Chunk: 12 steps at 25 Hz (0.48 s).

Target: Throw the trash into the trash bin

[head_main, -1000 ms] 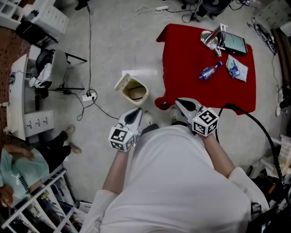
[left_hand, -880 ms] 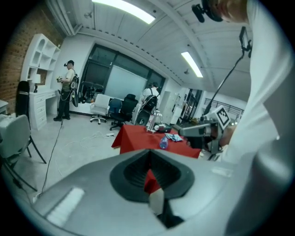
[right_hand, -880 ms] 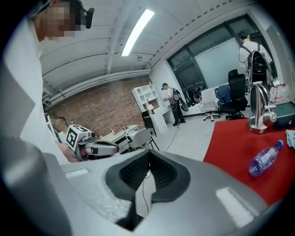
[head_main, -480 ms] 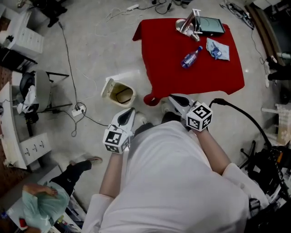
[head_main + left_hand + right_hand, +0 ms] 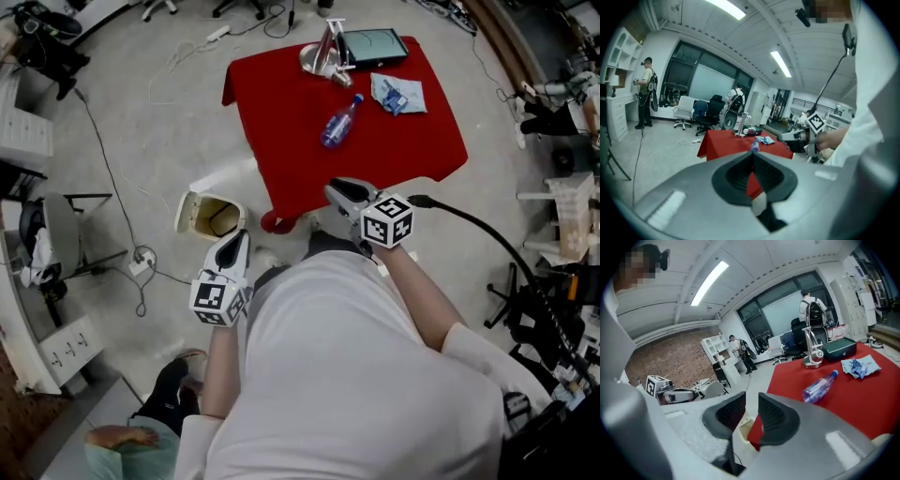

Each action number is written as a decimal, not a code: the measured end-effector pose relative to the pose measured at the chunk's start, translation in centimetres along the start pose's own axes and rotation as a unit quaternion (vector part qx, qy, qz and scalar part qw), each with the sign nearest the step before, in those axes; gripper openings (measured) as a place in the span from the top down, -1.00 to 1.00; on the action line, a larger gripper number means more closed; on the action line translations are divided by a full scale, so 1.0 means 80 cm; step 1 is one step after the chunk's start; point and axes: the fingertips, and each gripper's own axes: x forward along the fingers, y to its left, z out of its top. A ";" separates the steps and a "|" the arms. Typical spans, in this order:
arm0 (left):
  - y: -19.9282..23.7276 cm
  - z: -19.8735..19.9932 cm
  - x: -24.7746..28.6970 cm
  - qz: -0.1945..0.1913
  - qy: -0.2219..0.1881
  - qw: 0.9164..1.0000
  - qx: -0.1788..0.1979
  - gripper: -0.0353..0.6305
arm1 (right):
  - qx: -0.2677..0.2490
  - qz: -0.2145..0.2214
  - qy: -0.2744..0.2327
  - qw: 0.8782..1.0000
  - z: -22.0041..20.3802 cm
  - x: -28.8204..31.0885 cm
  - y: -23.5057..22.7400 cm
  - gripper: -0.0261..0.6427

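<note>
Right hand-held gripper, empty, has just been opening slightly. Bottle lies ahead of it on the worktop, cap pointing away, nearer this hand.

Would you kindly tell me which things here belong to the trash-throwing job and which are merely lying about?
For the job: plastic bottle and crumpled blue wrapper, likely the trash; trash bin on the floor.

Just lying about: metal stand, dark case, power strip on the floor.

red tablecloth, blue-capped clear bottle, cream bin (blue-white wrapper)
</note>
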 end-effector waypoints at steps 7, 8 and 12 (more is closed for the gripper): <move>-0.010 0.014 0.051 0.034 0.000 0.999 -0.018 0.88 | 0.056 -0.034 0.009 0.998 0.016 0.017 -0.107 0.57; -0.010 0.015 0.056 0.040 0.001 0.999 -0.020 0.88 | 0.074 -0.042 0.009 0.996 0.017 0.022 -0.124 0.54; -0.005 0.017 0.068 0.069 0.008 0.997 -0.032 0.88 | 0.127 -0.079 0.021 0.989 0.015 0.047 -0.190 0.42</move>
